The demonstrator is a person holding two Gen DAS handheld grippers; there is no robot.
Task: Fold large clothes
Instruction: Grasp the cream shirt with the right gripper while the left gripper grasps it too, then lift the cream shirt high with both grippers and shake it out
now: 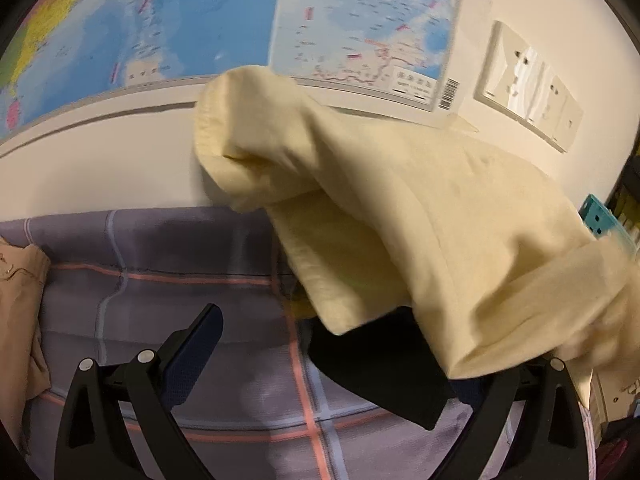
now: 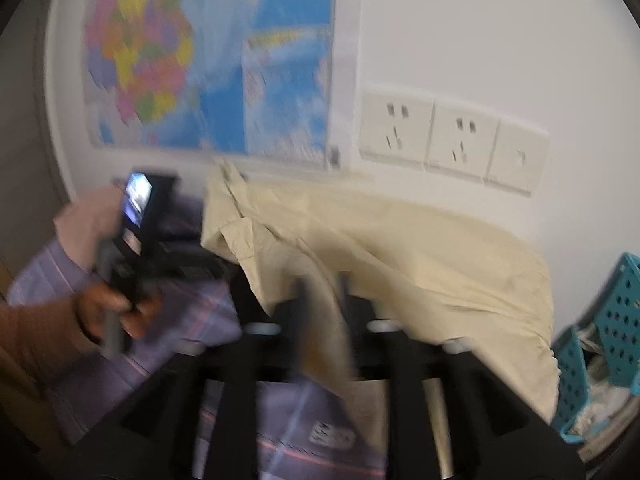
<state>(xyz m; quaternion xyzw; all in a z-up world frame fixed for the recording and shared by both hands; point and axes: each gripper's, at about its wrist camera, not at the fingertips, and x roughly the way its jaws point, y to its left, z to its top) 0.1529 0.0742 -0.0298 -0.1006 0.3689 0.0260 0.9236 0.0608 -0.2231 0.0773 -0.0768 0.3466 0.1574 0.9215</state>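
Note:
A pale yellow garment (image 1: 400, 208) hangs in the air over the plaid bed sheet (image 1: 180, 264). In the left wrist view my left gripper (image 1: 320, 340) is open; the cloth drapes over its right finger and its left finger (image 1: 200, 344) stands free. In the right wrist view the same garment (image 2: 400, 248) lies bunched against the wall, and my right gripper (image 2: 322, 284) is shut on a fold of it. The left gripper's body (image 2: 140, 232) and the hand holding it show at the left there.
A tan garment (image 1: 20, 300) lies at the left edge of the bed. A map poster (image 1: 200, 20) and wall sockets (image 2: 452, 140) are on the wall behind. A teal perforated basket (image 2: 600, 340) stands at the right.

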